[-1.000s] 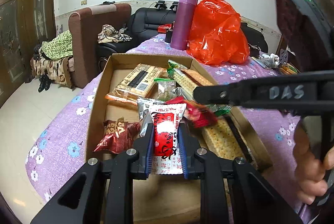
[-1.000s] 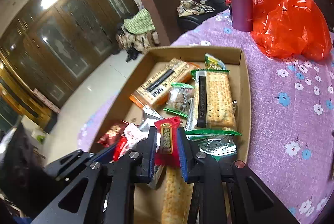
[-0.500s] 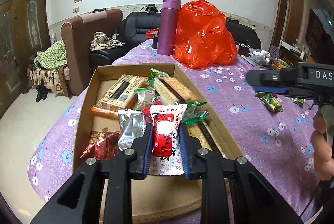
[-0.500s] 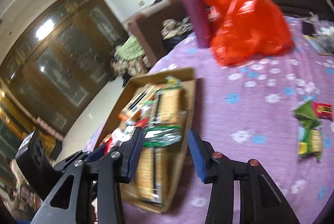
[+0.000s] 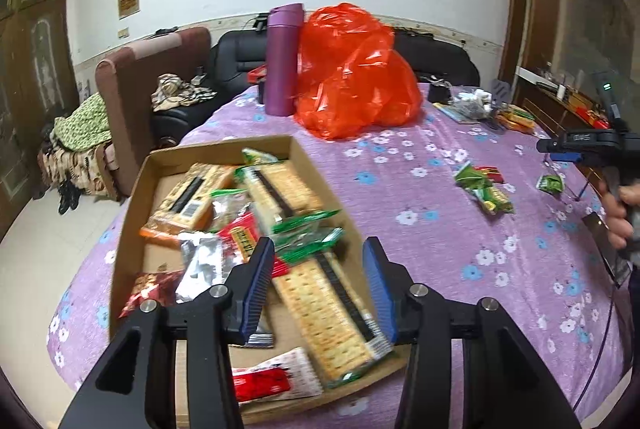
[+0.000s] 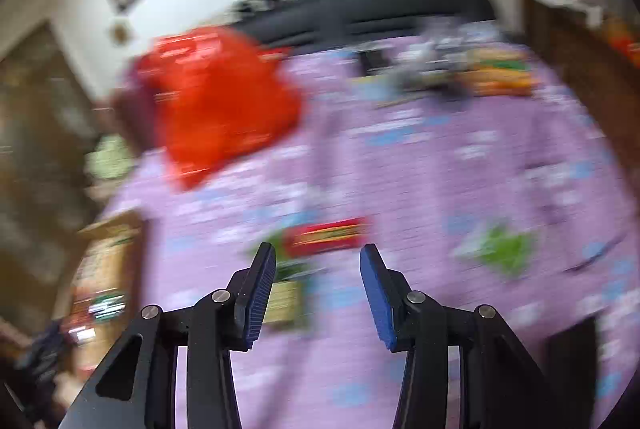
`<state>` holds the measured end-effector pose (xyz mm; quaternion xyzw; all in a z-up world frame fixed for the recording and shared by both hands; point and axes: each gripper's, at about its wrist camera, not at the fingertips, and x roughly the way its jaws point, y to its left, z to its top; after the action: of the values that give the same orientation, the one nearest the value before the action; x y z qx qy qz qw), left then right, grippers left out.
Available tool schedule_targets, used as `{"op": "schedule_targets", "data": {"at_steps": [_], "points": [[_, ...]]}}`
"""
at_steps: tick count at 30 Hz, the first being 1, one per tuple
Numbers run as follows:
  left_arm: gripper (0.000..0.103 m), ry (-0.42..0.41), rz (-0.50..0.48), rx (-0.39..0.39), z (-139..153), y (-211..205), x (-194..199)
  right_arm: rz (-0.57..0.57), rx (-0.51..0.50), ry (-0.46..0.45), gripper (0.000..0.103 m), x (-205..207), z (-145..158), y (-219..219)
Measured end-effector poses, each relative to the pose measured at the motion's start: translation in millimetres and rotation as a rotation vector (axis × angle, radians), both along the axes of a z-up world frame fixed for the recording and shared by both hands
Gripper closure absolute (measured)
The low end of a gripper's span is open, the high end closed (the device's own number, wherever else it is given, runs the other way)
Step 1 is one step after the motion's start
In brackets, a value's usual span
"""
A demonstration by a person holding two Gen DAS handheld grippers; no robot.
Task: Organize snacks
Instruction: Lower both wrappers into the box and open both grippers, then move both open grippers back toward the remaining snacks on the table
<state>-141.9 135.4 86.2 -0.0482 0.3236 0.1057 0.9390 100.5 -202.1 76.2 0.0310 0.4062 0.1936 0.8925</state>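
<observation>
A cardboard box (image 5: pixel 132 197) on the purple flowered tablecloth holds several snack packs. My left gripper (image 5: pixel 320 261) hangs over the box's near end, its jaws opening, with nothing pressed between them. A long cracker pack (image 5: pixel 328 305) lies below the gap. A red-and-white packet (image 5: pixel 276 379) lies loose in the box's near corner. My right gripper (image 6: pixel 318 261) stands open and empty over the cloth, just short of a red snack packet (image 6: pixel 326 235); that view is blurred. A green packet (image 6: pixel 502 247) lies to the right. From the left wrist view the right gripper (image 5: pixel 576 145) shows at far right, held by a hand (image 5: pixel 618 213).
A purple bottle (image 5: pixel 284 59) and a red plastic bag (image 5: pixel 352 77) stand at the table's far end. Loose green and red snacks (image 5: pixel 480 185) lie on the cloth right of the box. Small clutter (image 5: pixel 472 101) sits far right. An armchair (image 5: pixel 136 81) stands beyond the table.
My left gripper has let go of the red-and-white packet, which now lies in the box. My right gripper dropped its red packet in the box and swung right over the cloth.
</observation>
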Motion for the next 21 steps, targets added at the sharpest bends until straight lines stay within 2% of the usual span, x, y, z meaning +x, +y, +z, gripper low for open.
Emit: {"op": "schedule_targets", "data": {"at_steps": [3, 8, 12, 18, 21], "points": [[0.058, 0.002, -0.028, 0.0, 1.0, -9.8, 5.2, -0.104, -0.121, 0.0, 0.056, 30.6, -11.5, -25.7], [0.058, 0.009, -0.072, 0.008, 0.9, -26.6, 12.5, -0.165, -0.154, 0.063, 0.056, 58.3, -35.0, -51.6], [0.058, 0.016, -0.098, 0.011, -0.3, -36.4, 18.4, -0.151, -0.153, 0.101, 0.056, 58.1, -45.6, -54.4], [0.058, 0.031, -0.126, 0.011, -2.9, -48.7, 26.0, 0.009, -0.036, 0.171, 0.054, 29.5, -46.4, -38.5], [0.058, 0.04, -0.142, 0.006, -2.0, -56.4, 31.4, -0.027, -0.065, 0.163, 0.054, 27.3, -45.7, -36.6]]}}
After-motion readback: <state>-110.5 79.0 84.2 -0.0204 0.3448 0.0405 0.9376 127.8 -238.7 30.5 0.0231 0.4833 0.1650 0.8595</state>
